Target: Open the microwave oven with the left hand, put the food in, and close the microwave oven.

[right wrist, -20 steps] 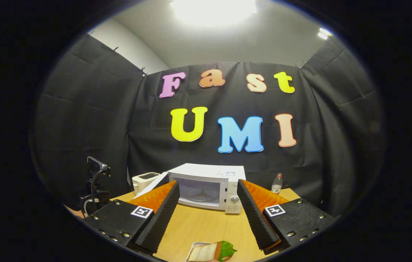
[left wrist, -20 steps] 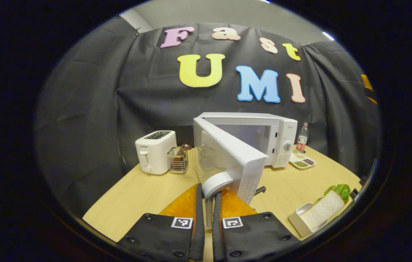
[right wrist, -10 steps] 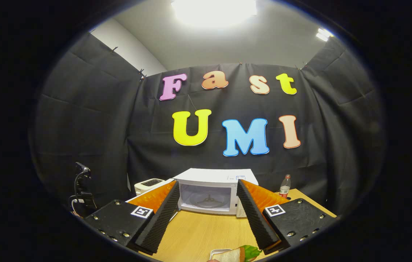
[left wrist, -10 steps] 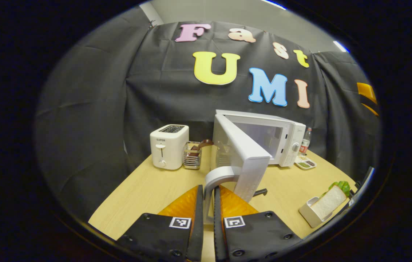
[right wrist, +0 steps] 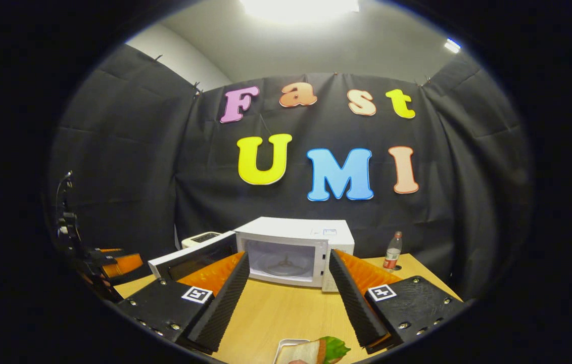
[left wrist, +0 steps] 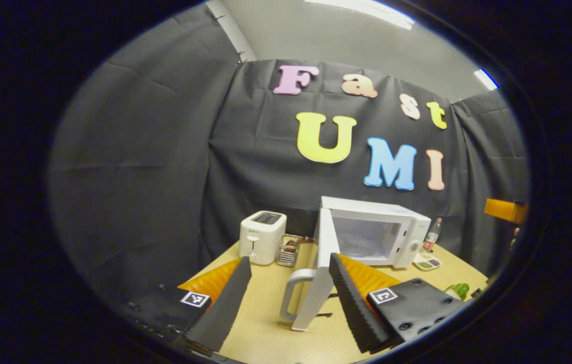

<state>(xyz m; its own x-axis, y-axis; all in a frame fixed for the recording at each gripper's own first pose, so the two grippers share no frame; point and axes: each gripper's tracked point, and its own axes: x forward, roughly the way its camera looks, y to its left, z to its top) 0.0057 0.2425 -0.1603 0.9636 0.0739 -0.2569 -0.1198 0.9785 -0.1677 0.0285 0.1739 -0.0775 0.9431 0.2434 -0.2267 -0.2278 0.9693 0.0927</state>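
Note:
The white microwave (left wrist: 377, 230) stands at the back of the wooden table with its door (left wrist: 322, 275) swung wide. The door's curved handle (left wrist: 292, 297) sits in front of my left gripper (left wrist: 288, 303), which is open and touches nothing. In the right gripper view the microwave (right wrist: 293, 242) shows its bare cavity and turntable, with the door (right wrist: 192, 255) out to the left. My right gripper (right wrist: 286, 303) is open above the table, and the sandwich with lettuce (right wrist: 311, 351) lies in a white tray just below it. The left gripper (right wrist: 116, 264) hangs at the far left.
A white toaster (left wrist: 261, 230) and a wire utensil rack (left wrist: 288, 248) stand left of the microwave. A drink bottle (left wrist: 431, 235) and a small condiment tray (left wrist: 426, 262) sit to its right. The bottle (right wrist: 393, 250) is near the table's back right corner.
My left gripper has let go of the door handle, opened and drawn back. The door has swung further open. The right gripper has stayed open, shifting only slightly.

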